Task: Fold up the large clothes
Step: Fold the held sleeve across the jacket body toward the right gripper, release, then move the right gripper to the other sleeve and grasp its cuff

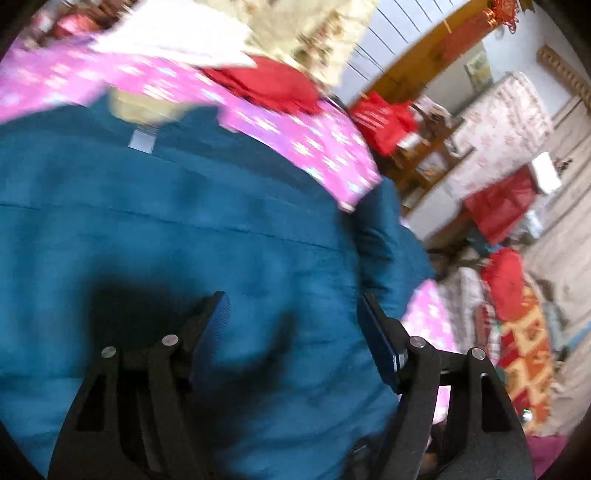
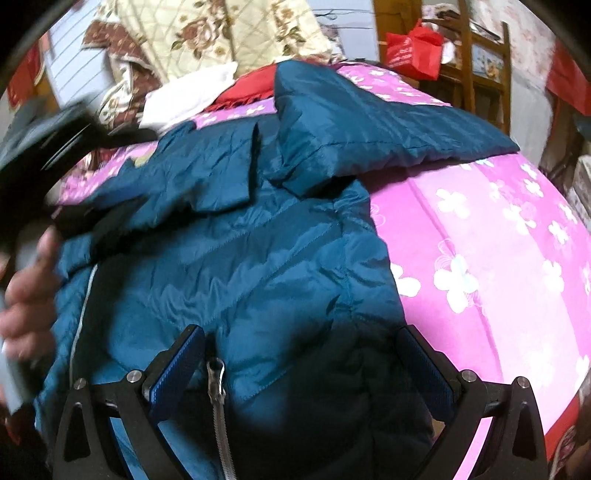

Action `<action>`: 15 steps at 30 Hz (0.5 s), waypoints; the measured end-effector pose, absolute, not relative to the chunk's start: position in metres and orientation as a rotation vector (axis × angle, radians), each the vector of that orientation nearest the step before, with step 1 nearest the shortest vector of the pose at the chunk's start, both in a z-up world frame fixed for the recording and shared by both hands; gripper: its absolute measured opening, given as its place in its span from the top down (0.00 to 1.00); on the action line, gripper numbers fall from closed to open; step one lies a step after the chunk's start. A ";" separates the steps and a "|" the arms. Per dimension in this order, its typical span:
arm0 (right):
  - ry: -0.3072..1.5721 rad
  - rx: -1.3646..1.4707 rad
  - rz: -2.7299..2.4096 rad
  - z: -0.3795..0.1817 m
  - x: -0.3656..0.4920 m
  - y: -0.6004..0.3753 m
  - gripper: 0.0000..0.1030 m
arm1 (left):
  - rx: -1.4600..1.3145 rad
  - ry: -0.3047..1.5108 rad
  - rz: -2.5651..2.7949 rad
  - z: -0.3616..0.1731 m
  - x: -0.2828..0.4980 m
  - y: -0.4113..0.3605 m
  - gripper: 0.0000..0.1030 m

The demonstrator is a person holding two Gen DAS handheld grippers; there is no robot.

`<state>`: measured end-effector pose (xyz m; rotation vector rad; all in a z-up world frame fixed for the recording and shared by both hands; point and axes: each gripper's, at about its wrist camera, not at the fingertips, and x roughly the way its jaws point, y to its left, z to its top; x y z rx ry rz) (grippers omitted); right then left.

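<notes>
1. Here, a teal quilted puffer jacket of shiny fabric [image 2: 236, 258] lies spread on a bed under a pink bedsheet printed with white flowers [image 2: 498, 258].
2. One jacket sleeve [image 2: 388, 122] stretches away from the jacket body across the sheet, toward a red plastic bag [image 2: 413, 48] by a wooden frame.
3. A silver metal zipper [image 2: 218, 398] runs down the jacket's near edge, just beside the right gripper's left finger.
4. The right gripper [image 2: 301, 369] hangs over the jacket's near part with its blue-padded fingers spread wide and nothing between them.
5. The left gripper [image 1: 293, 339] is likewise wide open over the jacket's back panel [image 1: 184, 240], gripping nothing; that view is motion-blurred, so whether the pads touch the cloth cannot be told.
6. A small grey label [image 1: 142, 141] sits at the jacket's neck.
7. Beyond the jacket collar lie a red fringed cloth [image 2: 251, 90], a white folded cloth [image 2: 184, 99] and a cream quilt with brown flowers [image 2: 207, 33].
8. At the jacket's left edge in the right wrist view, a hand [image 2: 27, 295] holds the black body of the other tool.
</notes>
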<state>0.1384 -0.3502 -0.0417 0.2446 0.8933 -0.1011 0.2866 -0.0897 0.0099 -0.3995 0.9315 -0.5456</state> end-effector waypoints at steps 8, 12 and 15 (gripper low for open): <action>0.774 0.150 -0.035 -0.012 0.163 -0.309 0.00 | -0.389 0.814 -0.121 0.011 0.254 0.096 0.31; 0.740 0.042 0.068 0.010 0.216 -0.269 0.00 | -0.433 0.790 -0.031 -0.004 0.265 0.133 0.31; 0.774 0.062 0.132 0.004 0.261 -0.256 0.00 | -0.426 0.825 0.043 -0.025 0.277 0.139 0.31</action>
